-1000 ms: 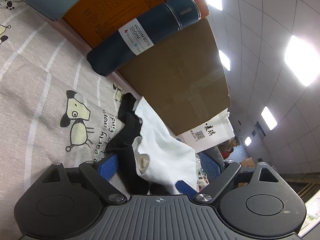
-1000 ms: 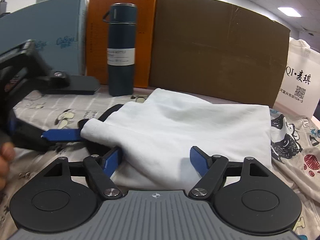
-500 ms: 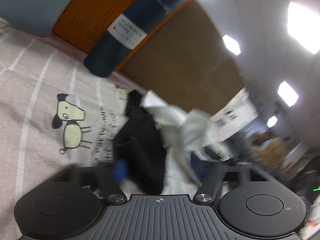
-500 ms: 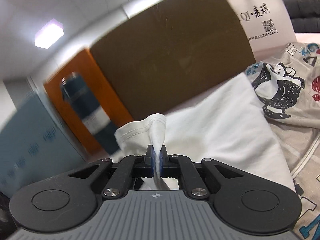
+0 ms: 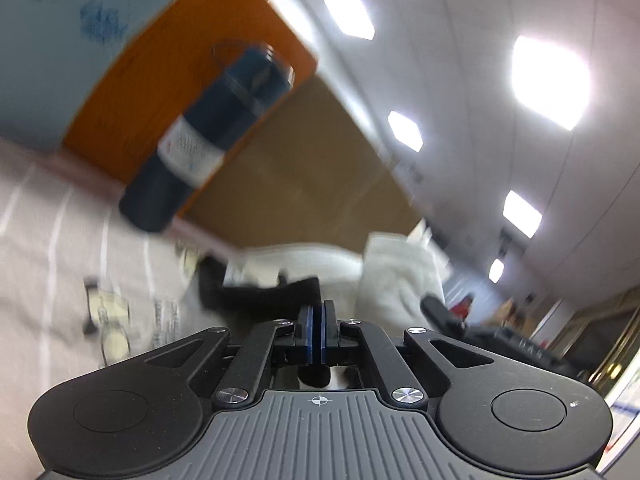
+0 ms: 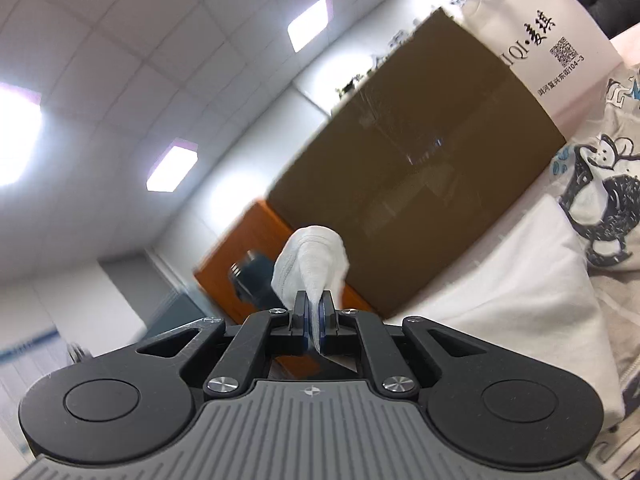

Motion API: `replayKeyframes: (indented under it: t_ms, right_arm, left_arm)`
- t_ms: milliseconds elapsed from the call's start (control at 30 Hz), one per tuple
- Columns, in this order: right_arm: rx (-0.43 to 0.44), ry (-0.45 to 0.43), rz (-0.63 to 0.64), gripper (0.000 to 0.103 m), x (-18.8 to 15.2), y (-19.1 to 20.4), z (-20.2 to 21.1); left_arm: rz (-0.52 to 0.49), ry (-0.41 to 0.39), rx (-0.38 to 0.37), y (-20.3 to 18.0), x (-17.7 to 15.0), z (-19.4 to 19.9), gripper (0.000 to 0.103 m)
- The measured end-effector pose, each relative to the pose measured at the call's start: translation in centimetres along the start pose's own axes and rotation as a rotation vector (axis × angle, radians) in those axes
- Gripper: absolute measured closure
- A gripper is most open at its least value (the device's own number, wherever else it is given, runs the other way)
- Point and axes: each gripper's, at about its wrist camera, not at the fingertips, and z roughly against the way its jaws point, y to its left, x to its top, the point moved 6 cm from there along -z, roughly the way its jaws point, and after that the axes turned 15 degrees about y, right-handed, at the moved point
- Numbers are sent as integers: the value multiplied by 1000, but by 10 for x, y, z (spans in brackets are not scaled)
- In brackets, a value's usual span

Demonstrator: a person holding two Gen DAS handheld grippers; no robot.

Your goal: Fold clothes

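Note:
A white garment (image 6: 520,292) lies over the patterned sheet, with a black cloth (image 5: 256,296) at its left end. My left gripper (image 5: 319,328) points level, its jaws closing tight, the blue pads pressed on the black cloth, which runs off to the left from them. White fabric (image 5: 400,276) bunches up just right of it. My right gripper (image 6: 316,320) is shut on a raised fold of the white garment, a peak of cloth standing above the pads. The right gripper's black body (image 5: 440,312) shows at the right in the left wrist view.
A dark blue vacuum bottle (image 5: 200,148) stands before an orange box (image 5: 168,80). A brown cardboard box (image 6: 420,184) lines the back, with a white printed bag (image 6: 540,32) at its right. A cartoon-print garment (image 6: 600,200) lies right of the white one. The striped dog-print sheet (image 5: 60,240) spreads to the left.
Both grippers went from open around the cloth to shut on it and rose a little. The right gripper rolled strongly, tilting its view, and pulled a fold of white cloth up.

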Motion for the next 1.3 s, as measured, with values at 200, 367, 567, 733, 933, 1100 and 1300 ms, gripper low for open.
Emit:
replayKeyframes:
  t_ms: [200,367,567,733,933,1100,1300]
  right_arm:
    - [-26,-142,6,98,27,41,14]
    - [-151,-169,10,98,28,43,17]
    - [-202,-253,-66,98,34,21,40]
    - [-209,-331,-81,98,42,8,67]
    - [-232,-404,-105,98,54,-22,101]
    - [-250,-444,-138,98,59,-47,123]
    - [-309,-427,-115,98,63,-52,127]
  left_arm:
    - [70,-67,37,24,44,44,103]
    - [401,170,77,66,33,29,100]
    - [429,342,-27,34,3,-1,42]
    - [337,360,82,34,-21,-17,41]
    - [310,401,153,41,-39,-42,41]
    - [263,373,94,38,-38,-74,44]
    - [112,282,215,25,-39,-88,99]
